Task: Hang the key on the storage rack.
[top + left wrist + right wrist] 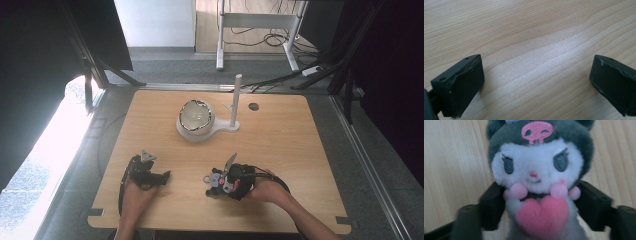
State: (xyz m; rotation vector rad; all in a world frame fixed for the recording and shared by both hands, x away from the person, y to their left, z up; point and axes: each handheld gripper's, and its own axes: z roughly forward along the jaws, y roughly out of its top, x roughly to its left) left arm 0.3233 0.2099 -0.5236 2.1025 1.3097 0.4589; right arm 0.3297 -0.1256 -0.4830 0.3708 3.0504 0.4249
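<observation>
While the left gripper (pixel 536 82) is lying on the table (pixel 280 140) with jaws spread wide apart, the right gripper (pixel 541 207) is pinching the plush toy (pixel 537 170) around its body.

A white stand (pixel 200 131) with a round mirror-like globe (pixel 195 117) sat toward the far middle of the wooden desk (pixel 280 150), an upright white post (pixel 235 100) rising from its base just beside it.

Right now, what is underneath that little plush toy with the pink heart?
The plush toy is clamped at its sides in the right gripper. Around it shows bare wooden table. What lies directly under its body is covered by the toy itself, so whether it rests on the wood cannot be told.
</observation>
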